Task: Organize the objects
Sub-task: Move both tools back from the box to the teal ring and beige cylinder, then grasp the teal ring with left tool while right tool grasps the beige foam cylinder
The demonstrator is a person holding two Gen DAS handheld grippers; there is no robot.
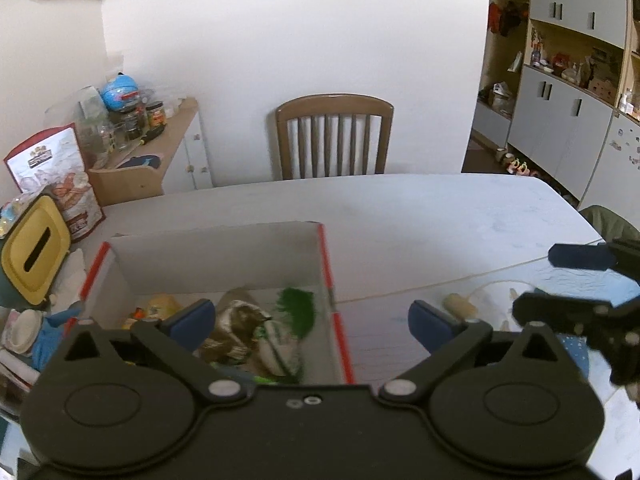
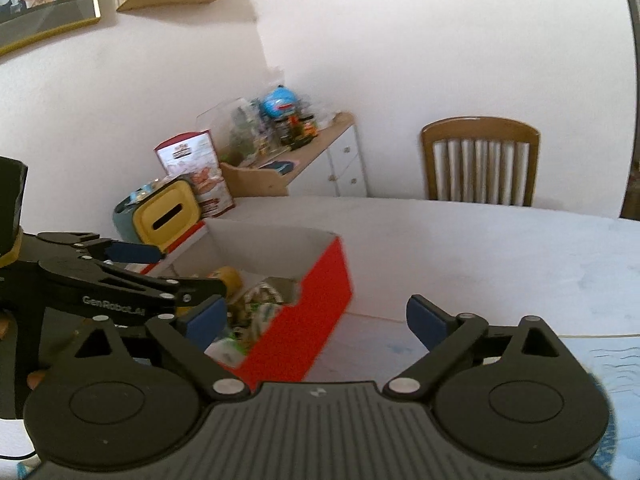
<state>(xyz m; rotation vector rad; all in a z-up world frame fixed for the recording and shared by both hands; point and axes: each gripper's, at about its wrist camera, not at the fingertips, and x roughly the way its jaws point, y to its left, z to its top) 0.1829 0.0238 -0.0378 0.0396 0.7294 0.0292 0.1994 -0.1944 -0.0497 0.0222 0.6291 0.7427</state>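
A box point(image 1: 218, 258) sat on the table point(image 1: 420, 216), toward its left side, with several small things piled inside, too jumbled to name. Left of the box lay a tissue holder point(image 1: 34, 250) with a printed bag point(image 1: 78, 204) behind it. Farther back, against the wall, stood a low cabinet point(image 1: 160, 156) crowded with jars point(image 1: 156, 114). A chair point(image 1: 334, 138) was tucked in at the table's far edge. To the right of the box a small roll-like thing point(image 1: 460, 304) lay on the tabletop. Shelving and cupboards point(image 1: 560, 120) filled the room's right side.
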